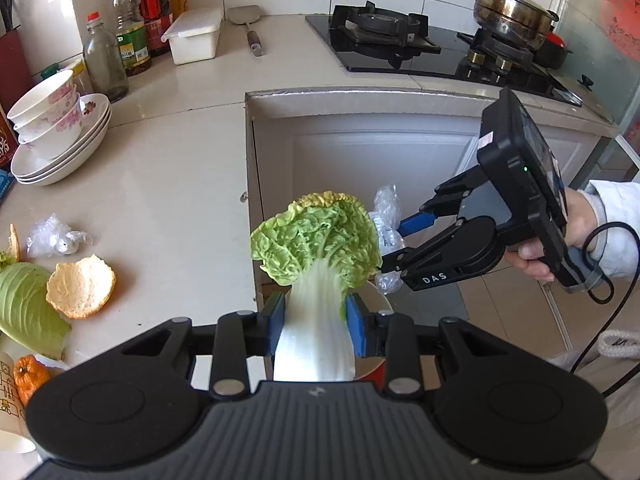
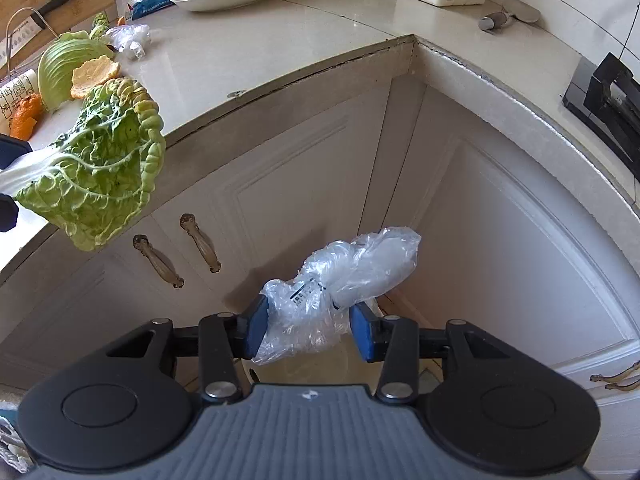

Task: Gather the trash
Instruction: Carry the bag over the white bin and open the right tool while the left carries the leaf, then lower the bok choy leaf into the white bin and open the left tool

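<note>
So there's a pale L-shaped stone countertop [image 1: 180, 152] wrapping round a corner, with white panelled cabinet doors [image 2: 460, 240] below it. On top sit a black gas stove [image 1: 400, 40] with a steel lidded pot [image 1: 512, 8], and a stack of white floral bowls and plates [image 1: 60, 136] off to the side.

The left gripper [image 1: 316, 316] has its blue pads pinching the white stalk of a big green napa cabbage leaf [image 1: 316, 240], held out past the counter edge, leafy end away from the camera. The right gripper [image 2: 306, 324] is clamped on a crumpled clear plastic bag [image 2: 344, 276], hanging in front of the cabinet corner just beside the leaf.

More scraps on the counter: a pale green cabbage wedge [image 1: 24, 304], a curled orange peel [image 1: 82, 286], another clear plastic wad [image 1: 54, 236].
</note>
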Demonstrator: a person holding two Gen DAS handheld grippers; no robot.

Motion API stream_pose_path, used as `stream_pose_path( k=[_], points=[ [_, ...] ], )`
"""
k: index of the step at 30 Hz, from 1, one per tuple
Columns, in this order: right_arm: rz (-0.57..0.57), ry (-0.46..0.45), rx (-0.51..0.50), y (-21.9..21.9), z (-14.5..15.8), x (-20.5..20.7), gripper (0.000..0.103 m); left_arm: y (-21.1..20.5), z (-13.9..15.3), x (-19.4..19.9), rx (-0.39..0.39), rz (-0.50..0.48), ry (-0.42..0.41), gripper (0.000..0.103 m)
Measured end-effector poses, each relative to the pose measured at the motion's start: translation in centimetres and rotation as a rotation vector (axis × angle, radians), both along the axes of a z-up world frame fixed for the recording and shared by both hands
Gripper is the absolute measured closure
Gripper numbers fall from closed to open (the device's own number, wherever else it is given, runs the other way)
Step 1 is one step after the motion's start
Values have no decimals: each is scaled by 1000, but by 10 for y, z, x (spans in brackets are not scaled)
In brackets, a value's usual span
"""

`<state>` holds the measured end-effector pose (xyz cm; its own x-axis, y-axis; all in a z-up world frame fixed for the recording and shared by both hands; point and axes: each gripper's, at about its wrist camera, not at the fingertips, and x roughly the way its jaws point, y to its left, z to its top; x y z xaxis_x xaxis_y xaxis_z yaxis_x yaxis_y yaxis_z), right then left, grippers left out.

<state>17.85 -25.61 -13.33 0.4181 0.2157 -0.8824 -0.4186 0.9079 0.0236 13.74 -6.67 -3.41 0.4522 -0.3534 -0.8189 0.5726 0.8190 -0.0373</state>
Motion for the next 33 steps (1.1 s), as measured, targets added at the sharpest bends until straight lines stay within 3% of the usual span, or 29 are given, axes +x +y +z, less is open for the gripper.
stream_pose_path(
  k=[3, 5, 10, 17, 33],
  points=[
    [7, 10, 4, 1, -5, 4, 49, -4, -3, 5, 4, 0, 7, 71],
    [1, 9, 9, 1, -7, 6, 33, -7, -4, 8, 7, -1, 7, 71],
    [-9, 16, 26, -1, -6, 7, 30, -14, -11, 17, 3, -7, 15, 71],
    [-35, -37, 18, -8, 13, -8, 8, -30, -25, 28, -3, -36, 33, 71],
    [-171, -102, -1, -39, 46, -59, 4, -80, -64, 50, -6, -110, 83, 70]
  ],
)
